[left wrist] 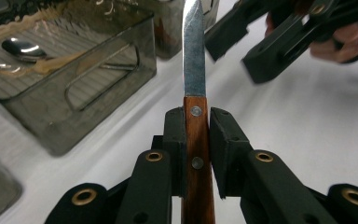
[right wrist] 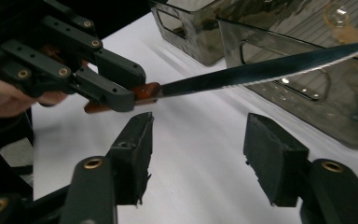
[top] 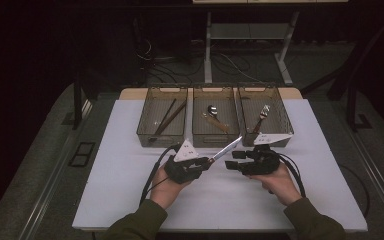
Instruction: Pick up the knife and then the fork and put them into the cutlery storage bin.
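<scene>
Knife [top: 226,149]: held above the white table [top: 130,200], just near of the middle bin; the wooden handle [left wrist: 197,154] sits in the left gripper and the blade [right wrist: 261,70] slants up to the far right.
Left gripper [top: 202,165]: jaws closed on the handle, pads pressing both its sides.
Right gripper [top: 231,159]: just right of the knife, jaws partly apart with nothing between them; the blade crosses beyond their tips, seemingly without touching.
Middle bin [top: 215,136]: holds a spoon [top: 213,110], far of the knife.
Left bin [top: 150,134]: holds what look like chopsticks [top: 169,117], though dim light leaves that unsure.
Right bin [top: 280,131]: holds a fork [top: 263,114].
Hands: a left hand [top: 167,187] and a right hand [top: 279,181] come in from the near edge.
</scene>
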The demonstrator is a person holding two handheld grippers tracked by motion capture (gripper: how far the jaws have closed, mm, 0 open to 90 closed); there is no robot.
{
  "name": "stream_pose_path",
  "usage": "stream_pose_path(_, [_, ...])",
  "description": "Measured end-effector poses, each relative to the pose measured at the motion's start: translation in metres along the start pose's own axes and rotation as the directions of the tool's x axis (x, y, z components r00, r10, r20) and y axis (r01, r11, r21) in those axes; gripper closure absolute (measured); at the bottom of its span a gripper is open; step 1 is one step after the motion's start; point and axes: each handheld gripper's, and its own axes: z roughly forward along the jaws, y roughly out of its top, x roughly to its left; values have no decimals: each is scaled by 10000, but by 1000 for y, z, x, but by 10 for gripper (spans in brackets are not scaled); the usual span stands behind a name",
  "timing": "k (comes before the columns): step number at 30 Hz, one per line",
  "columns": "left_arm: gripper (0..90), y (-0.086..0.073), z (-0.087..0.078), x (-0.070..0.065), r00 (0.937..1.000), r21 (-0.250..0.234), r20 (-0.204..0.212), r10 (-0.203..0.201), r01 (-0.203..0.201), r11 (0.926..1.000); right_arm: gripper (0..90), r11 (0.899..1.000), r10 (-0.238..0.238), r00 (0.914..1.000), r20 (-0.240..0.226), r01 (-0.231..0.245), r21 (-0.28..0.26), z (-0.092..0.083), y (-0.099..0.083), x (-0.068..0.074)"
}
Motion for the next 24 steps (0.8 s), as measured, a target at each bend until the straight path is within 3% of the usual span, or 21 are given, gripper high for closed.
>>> stream_pose_path(6, [767, 2, 8, -4, 10000, -28, 4, -58, 58, 10000, 518, 9973, 430, 9984, -372, -451, -579, 2, 7, -2])
stream_pose_path(12, [768, 3, 16, -7, 9999, 301, -36, 158, -157, 9994, 670, 9937, 582, 9965, -593, -635, -921, 5, 10, -1])
stream_pose_path(20, [768, 7, 19, -5, 9995, -152, -253, -198, 194, 9997, 789, 9925, 568, 9968, -558, -624, -1047, 9, 16, 0])
stream_pose_path(24, [767, 7, 20, -4, 9994, -269, -243, -240, 233, 9994, 841, 9906, 602, 9949, -813, -696, -1180, 10, 20, 1])
